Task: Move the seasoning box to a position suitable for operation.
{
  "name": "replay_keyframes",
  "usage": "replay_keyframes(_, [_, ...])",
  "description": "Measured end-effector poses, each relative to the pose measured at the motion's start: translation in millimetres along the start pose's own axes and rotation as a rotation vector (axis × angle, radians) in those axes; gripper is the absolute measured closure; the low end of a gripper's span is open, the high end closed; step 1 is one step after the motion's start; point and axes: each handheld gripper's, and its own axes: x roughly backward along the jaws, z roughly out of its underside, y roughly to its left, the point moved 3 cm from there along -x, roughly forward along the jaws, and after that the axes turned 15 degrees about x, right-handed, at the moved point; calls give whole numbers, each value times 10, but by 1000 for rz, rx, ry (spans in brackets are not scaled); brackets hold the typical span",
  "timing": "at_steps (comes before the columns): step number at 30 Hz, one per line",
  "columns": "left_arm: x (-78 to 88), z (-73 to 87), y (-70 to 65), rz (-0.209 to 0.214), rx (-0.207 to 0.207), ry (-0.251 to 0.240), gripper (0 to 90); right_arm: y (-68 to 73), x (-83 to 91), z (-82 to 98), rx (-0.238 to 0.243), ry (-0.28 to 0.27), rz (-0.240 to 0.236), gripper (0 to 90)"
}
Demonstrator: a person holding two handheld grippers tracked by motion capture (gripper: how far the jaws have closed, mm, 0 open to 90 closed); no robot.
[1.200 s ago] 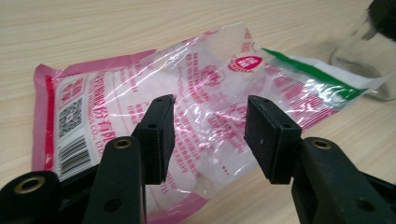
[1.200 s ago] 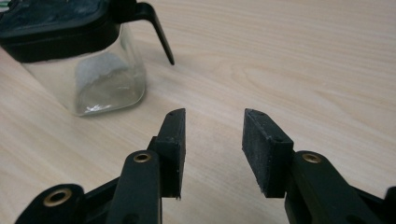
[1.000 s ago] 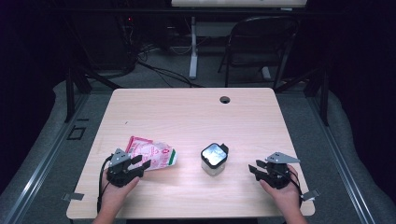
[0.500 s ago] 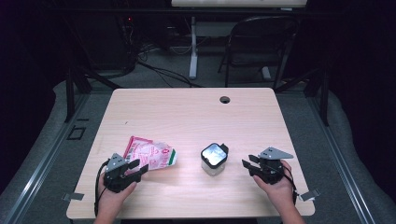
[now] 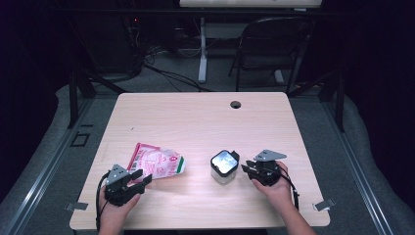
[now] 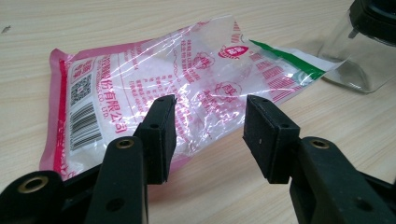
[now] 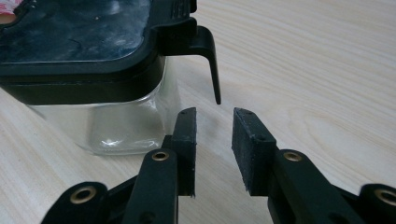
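Sitting on the table [image 5: 161, 115], the clear jar [image 5: 224, 166] with a black lid is the thing to look from. The right gripper [image 5: 249, 170] is just right of the jar, near the lid's clip [image 7: 208, 60]. Its jaws have just been closing, with nothing between them. The pink bag [image 5: 155, 162] lies left of the jar. The left gripper [image 5: 138, 177] is at the bag's near edge, jaws apart, not squeezing it.
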Motion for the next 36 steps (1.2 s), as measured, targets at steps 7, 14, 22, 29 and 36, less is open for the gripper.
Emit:
replay_keyframes(7, [87, 25, 54, -16, 31, -15, 538, -5, -146, -107, 15, -5, 7, 705])
replay_keyframes(14, [172, 61, 144, -39, 56, -36, 549, -5, -311, -117, 33, 0, 3, 733])
replay_keyframes(22, [229, 108, 178, -46, 60, -38, 560, -40, -405, -135, 28, -5, -6, 762])
replay_keyframes(29, [244, 125, 193, -58, 63, -39, 563, -76, -423, -135, 7, -5, -12, 825])
replay_keyframes(36, [193, 111, 168, -53, 48, -30, 563, -41, -385, -125, 13, 10, -1, 828])
